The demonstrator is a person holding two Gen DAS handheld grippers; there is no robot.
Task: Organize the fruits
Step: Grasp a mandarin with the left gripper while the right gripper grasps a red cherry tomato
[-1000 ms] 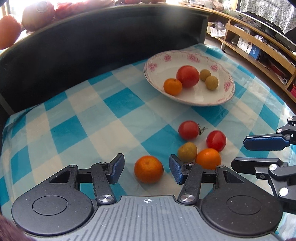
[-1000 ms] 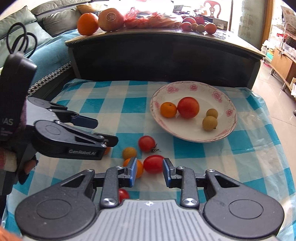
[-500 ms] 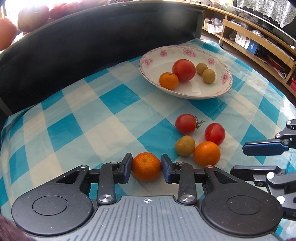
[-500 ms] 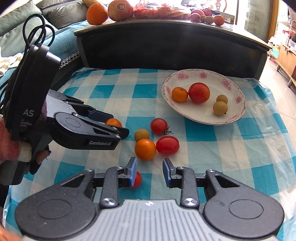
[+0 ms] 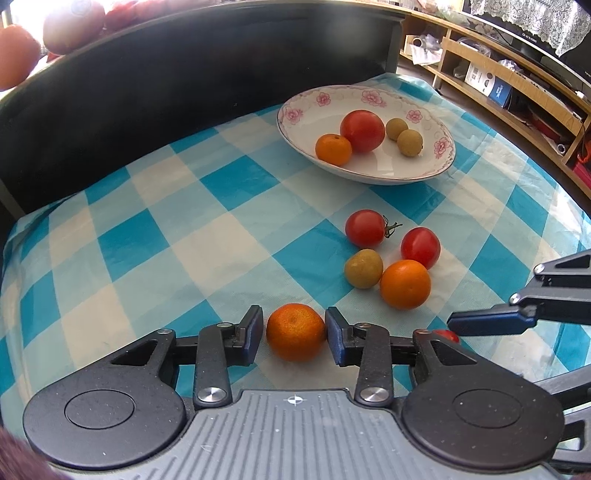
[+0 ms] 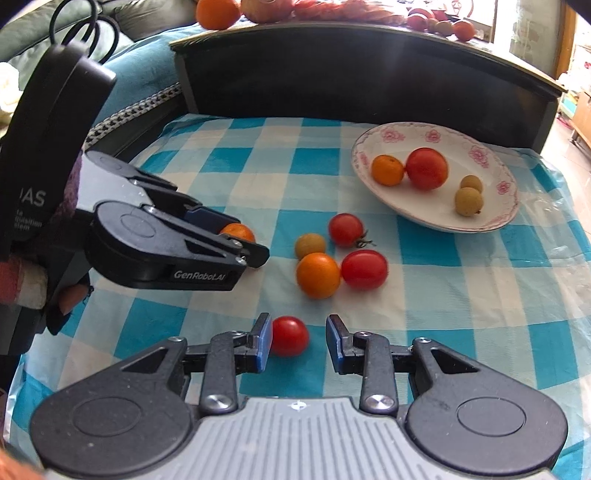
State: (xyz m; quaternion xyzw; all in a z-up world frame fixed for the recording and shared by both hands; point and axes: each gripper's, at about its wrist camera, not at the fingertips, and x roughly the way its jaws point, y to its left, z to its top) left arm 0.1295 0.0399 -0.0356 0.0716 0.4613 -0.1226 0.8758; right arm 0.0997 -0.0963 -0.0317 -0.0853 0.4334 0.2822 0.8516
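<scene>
Nearest to me, my left gripper [image 5: 293, 334] brackets a mandarin [image 5: 295, 331] on the checked tablecloth [image 5: 229, 236]. The right pad touches its skin, the left pad stands a sliver off, and the jaws are opening, so I don't count this as a firm hold. My right gripper [image 6: 298, 341] sits low over a small cherry tomato [image 6: 289, 336]. The left pad touches it, a clear gap remains at the right pad, and these jaws are narrow and opening slightly too.

Just beyond lies a loose cluster: an orange [image 5: 405, 283], a longan [image 5: 363, 268], a cherry tomato with its stem [image 5: 365, 228] and a plum tomato [image 5: 420, 247]. Farther back, the floral plate [image 5: 424, 173] already holds a mandarin, a big tomato and two longans.

I judge this to be the pick-up step for both hands. Next, each pair of jaws must centre on its fruit, close gently, lift, and carry it to the plate.

Only the right wrist view shows the little tomato properly; the left view catches just a red sliver behind its own finger. The right view also shows the left gripper from the side, the gloved hand [image 6: 55, 236] holding it, and fruit on the dark ledge [image 6: 369, 33] behind.
</scene>
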